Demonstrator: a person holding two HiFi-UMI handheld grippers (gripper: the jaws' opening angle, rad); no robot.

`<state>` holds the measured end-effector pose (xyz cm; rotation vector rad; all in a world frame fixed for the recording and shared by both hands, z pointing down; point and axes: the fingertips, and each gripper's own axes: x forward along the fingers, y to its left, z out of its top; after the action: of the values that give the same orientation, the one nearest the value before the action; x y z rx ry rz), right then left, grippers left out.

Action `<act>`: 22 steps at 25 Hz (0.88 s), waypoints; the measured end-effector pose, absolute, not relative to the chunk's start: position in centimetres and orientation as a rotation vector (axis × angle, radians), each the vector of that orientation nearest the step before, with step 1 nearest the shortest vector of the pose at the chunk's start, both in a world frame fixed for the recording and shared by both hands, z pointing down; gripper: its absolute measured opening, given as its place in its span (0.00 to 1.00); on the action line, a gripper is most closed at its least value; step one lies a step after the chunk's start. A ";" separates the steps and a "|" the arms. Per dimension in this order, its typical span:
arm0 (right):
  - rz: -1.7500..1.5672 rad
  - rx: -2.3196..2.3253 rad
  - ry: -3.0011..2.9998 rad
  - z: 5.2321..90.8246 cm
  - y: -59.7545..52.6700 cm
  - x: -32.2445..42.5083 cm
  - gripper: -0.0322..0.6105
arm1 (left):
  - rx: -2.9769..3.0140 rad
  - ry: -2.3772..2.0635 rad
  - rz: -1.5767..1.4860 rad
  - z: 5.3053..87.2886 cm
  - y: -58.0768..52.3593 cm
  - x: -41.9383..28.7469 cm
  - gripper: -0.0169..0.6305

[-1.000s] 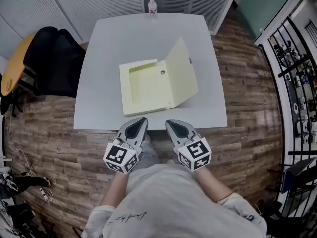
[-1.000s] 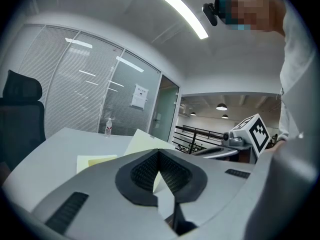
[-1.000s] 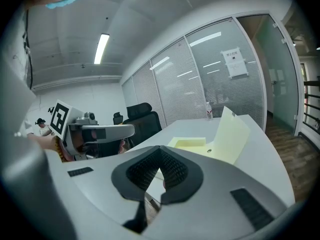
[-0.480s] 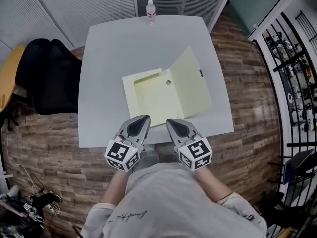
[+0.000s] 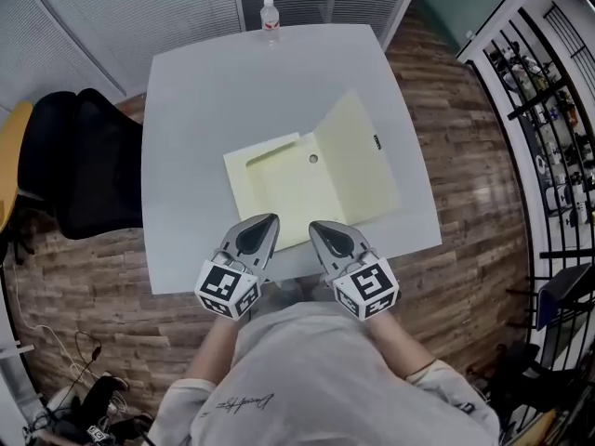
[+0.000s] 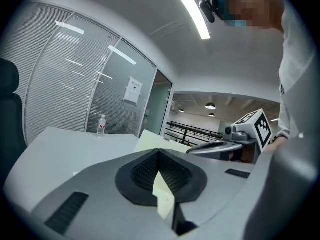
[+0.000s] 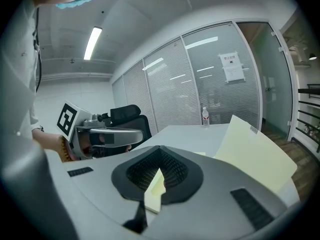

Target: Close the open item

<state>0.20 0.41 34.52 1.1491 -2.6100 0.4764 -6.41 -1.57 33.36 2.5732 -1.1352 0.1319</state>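
Approach only: left gripper (image 5: 271, 219) and right gripper (image 5: 314, 226), both pressed together and empty, now reach the box file's (image 5: 279, 186) near edge. Its lid (image 5: 358, 167) stays half raised, so closing hasn't begun.

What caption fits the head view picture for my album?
Open yellow box file on a grey table, lid up at right; left gripper and right gripper hover shut near it.

My left gripper (image 6: 159, 150) has its jaws tip to tip, gripping nothing (pale yellow shows through the slit below). Beyond stands the folder (image 6: 152, 138), lid raised, and a water bottle (image 6: 101, 125) at the table's (image 6: 60, 144) far edge.
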 end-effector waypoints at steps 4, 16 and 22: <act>0.459 1.136 -2.630 34.0 -0.5 0.9 0.07 | 2.584 -1.129 0.148 33.1 -2.5 -5.5 0.04; 0.459 1.213 -2.668 30.4 -5.2 5.7 0.07 | 2.578 -1.147 0.111 32.0 -5.3 -2.5 0.04; 0.406 1.371 -2.639 28.4 -7.3 12.0 0.07 | 2.599 -1.104 0.129 32.4 -6.3 -0.1 0.04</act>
<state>11.99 -7.31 28.43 1.3713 -2.6394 0.4059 -0.14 -6.29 32.40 2.5988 -1.1043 0.1294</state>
